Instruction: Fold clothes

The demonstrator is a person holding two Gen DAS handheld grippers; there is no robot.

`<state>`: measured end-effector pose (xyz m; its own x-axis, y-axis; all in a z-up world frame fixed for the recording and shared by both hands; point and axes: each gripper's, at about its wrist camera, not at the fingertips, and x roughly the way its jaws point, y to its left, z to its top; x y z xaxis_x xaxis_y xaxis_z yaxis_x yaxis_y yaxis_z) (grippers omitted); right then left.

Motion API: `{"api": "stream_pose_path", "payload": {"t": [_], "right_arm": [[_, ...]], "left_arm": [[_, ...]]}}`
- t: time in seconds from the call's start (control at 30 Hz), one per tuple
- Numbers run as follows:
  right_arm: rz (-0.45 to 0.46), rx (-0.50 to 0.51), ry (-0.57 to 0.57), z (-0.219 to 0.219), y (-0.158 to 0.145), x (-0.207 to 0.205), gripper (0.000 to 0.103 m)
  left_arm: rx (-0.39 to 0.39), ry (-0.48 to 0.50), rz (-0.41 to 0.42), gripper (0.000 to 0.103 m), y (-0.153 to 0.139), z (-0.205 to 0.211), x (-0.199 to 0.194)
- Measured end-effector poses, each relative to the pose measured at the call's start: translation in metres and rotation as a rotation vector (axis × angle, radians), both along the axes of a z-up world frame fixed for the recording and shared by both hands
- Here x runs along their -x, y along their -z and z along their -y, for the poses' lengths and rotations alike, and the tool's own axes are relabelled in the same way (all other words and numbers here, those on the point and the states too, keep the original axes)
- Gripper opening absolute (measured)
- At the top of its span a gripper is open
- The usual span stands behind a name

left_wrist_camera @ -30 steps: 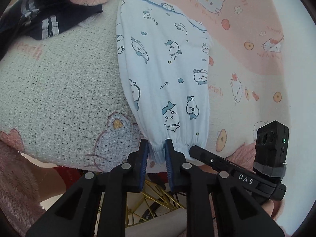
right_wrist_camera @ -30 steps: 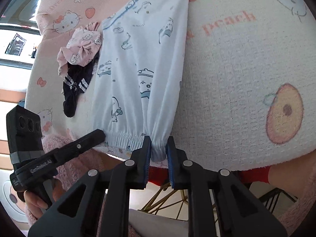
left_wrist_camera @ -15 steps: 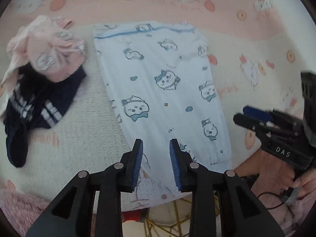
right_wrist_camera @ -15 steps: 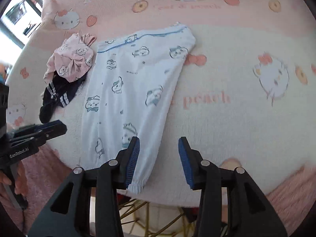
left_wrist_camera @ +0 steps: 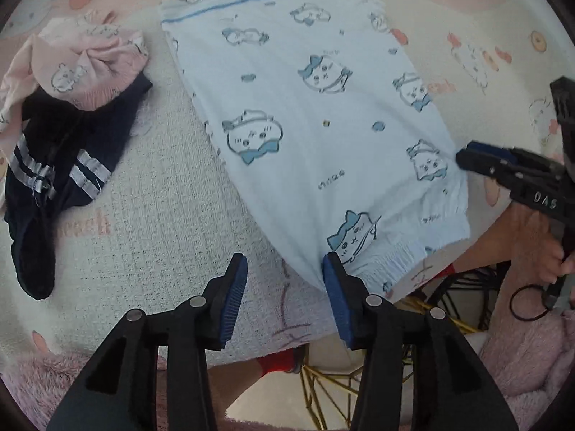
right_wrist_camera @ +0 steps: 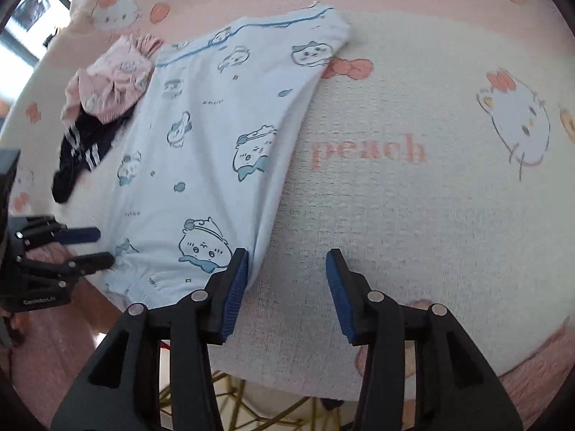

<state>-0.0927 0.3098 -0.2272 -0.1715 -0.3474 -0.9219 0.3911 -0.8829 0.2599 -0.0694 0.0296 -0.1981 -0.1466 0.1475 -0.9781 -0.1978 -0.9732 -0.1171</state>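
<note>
Across the whole surface: a pink and cream blanket (left_wrist_camera: 151, 194) printed with cartoon cats, round fruit and the word "peach" covers the table.
Pale blue trousers (left_wrist_camera: 316, 107): they lie flat along the middle of the blanket, folded lengthwise, the blue-striped waistband at the far end and the gathered elastic cuff at the near edge.
Left gripper (left_wrist_camera: 285, 283): it points down at the near edge and its jaws are opening; only bare blanket lies between them, and the right-hand pad sits just at the corner of the cuff without pressing it.
Right gripper (right_wrist_camera: 287, 280): it stands parted at a middling width over bare blanket, nothing between its jaws; the left-hand pad is just beside the trousers' long folded edge.
Dark navy garment (left_wrist_camera: 54, 165): white-striped, it lies crumpled left of the trousers, apart from them.
Pink printed garment (left_wrist_camera: 82, 68): bunched up, it rests on the far end of the navy one.
Hand (left_wrist_camera: 535, 240): it grips the right tool's handle at the table's near edge.
</note>
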Motion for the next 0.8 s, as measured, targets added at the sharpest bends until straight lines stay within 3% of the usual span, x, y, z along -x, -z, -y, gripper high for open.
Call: {"api": "stream_pose_path", "payload": {"t": [0.13,0.2,0.27,0.3,0.37,0.43,0.57,0.6,0.67,0.73,0.8], "right_arm": [[-0.101,-0.046,-0.079,0.023,-0.018,-0.018,0.044],[-0.088,-0.026,-0.130,0.040,-0.017,-0.025,0.045],[-0.047,-0.096,-0.164,0.052,-0.001,-0.029,0.045],[-0.032,-0.131,-0.176,0.052,0.008,-0.031,0.045],[-0.045,-0.105,-0.181,0.038,0.006,-0.034,0.045],[-0.010,-0.091,-0.135,0.019,0.001,-0.030,0.049],[-0.041,-0.043,-0.096,0.013,-0.016,-0.031,0.049],[-0.042,-0.037,-0.116,0.019,-0.017,-0.034,0.049],[-0.015,-0.059,-0.168,0.030,-0.013,-0.039,0.049],[0.022,-0.114,-0.185,0.030,0.000,-0.042,0.049],[0.078,-0.045,-0.138,0.014,0.002,-0.035,0.049]], "left_arm": [[-0.055,0.004,-0.086,0.047,-0.006,-0.018,0.016],[-0.089,-0.012,-0.029,0.047,0.009,-0.026,0.022],[-0.003,-0.002,0.036,0.047,0.028,-0.033,0.011],[0.016,0.026,0.018,0.047,0.028,-0.033,0.005],[0.042,0.038,0.011,0.047,0.024,-0.027,-0.004],[0.059,-0.020,0.003,0.047,0.016,-0.017,-0.007],[-0.106,-0.039,-0.057,0.047,0.000,-0.024,-0.016],[-0.113,-0.024,-0.056,0.047,0.002,-0.030,-0.019],[0.026,0.018,-0.015,0.049,0.021,-0.039,-0.027],[0.058,-0.007,-0.003,0.056,0.026,-0.032,-0.033],[0.070,-0.080,0.023,0.056,0.021,-0.016,-0.034]]}}
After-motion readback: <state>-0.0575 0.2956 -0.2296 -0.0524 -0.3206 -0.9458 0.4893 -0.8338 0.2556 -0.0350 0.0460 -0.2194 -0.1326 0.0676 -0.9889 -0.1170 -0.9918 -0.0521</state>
